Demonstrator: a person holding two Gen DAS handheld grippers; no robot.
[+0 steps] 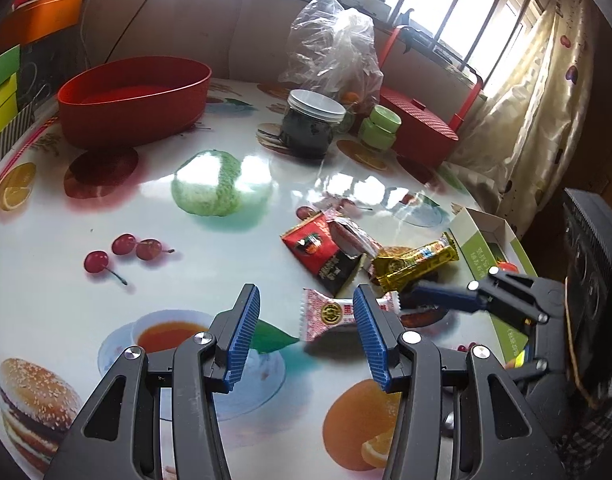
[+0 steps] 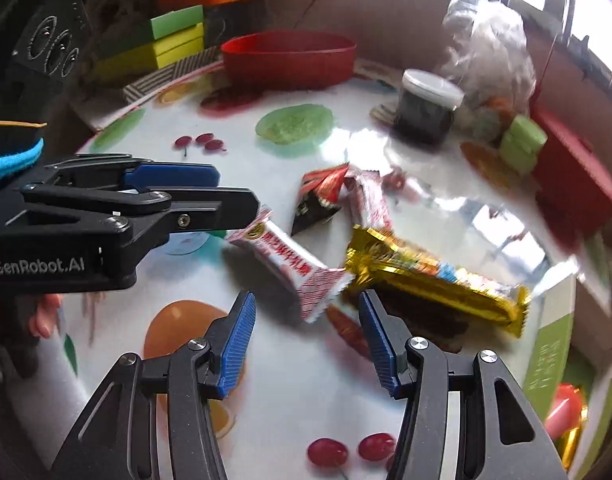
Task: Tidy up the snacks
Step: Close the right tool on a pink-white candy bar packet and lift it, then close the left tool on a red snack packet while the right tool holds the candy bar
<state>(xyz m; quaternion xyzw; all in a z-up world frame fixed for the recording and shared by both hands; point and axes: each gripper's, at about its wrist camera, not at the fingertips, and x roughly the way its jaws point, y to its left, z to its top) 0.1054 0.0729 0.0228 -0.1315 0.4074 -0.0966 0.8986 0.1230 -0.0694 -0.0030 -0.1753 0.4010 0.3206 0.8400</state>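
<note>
My left gripper [image 1: 306, 336] and right gripper [image 2: 307, 336] both hang released over the table [image 1: 106, 300]. The white-and-red candy packet [image 1: 330, 314] lies near my left fingertips, touching the gold bar [image 2: 433, 276]. I'd straddle its middle squarely, then carry it to the red tub [image 1: 134, 100].

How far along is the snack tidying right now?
Barely begun. The red tub looks empty. Both hand-held grippers, left and right, are open, holding nothing. The white snack, gold bar and red-black packet still lie on the table.
</note>
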